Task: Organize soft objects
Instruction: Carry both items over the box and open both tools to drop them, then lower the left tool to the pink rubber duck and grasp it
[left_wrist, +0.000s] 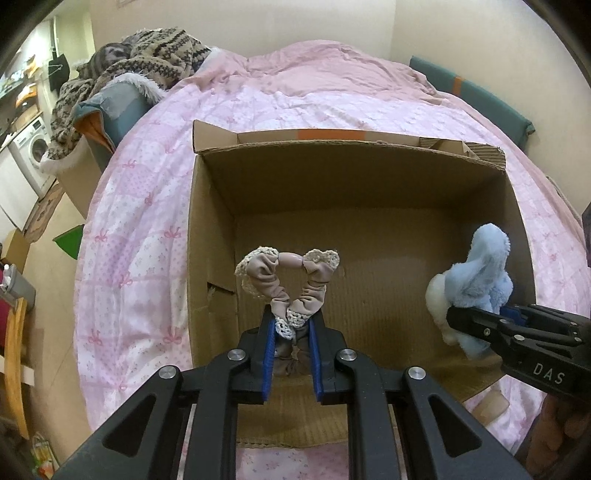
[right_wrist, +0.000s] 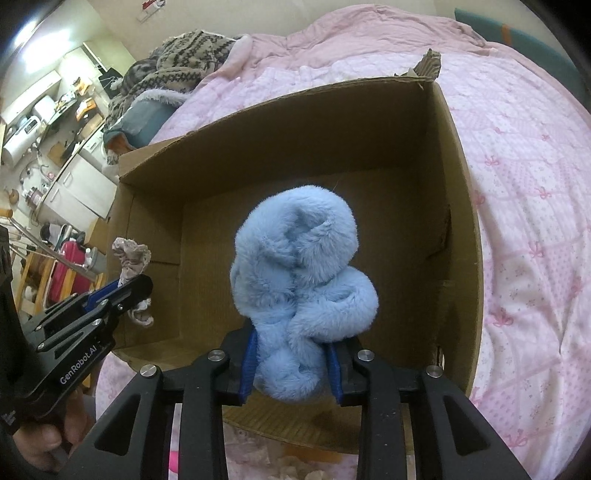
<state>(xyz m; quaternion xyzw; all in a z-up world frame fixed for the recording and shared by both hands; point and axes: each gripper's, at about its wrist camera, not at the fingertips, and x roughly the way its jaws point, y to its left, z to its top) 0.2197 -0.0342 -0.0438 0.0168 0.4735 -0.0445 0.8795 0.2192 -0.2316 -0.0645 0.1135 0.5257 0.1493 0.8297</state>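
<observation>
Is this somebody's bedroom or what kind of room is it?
Probably a bedroom in a small home. A bed with a pink quilt fills the view, a knitted blanket is heaped at its side, and a washing machine stands beyond.

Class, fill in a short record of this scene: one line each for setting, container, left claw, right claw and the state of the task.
setting: pink quilted bedspread on a bed
container: open cardboard box, floor bare
left claw: shut on beige lace-trimmed scrunchie, held above the box
right claw: shut on fluffy blue plush item, held above the box
task state: both soft items gripped, neither released into the box yet
</observation>
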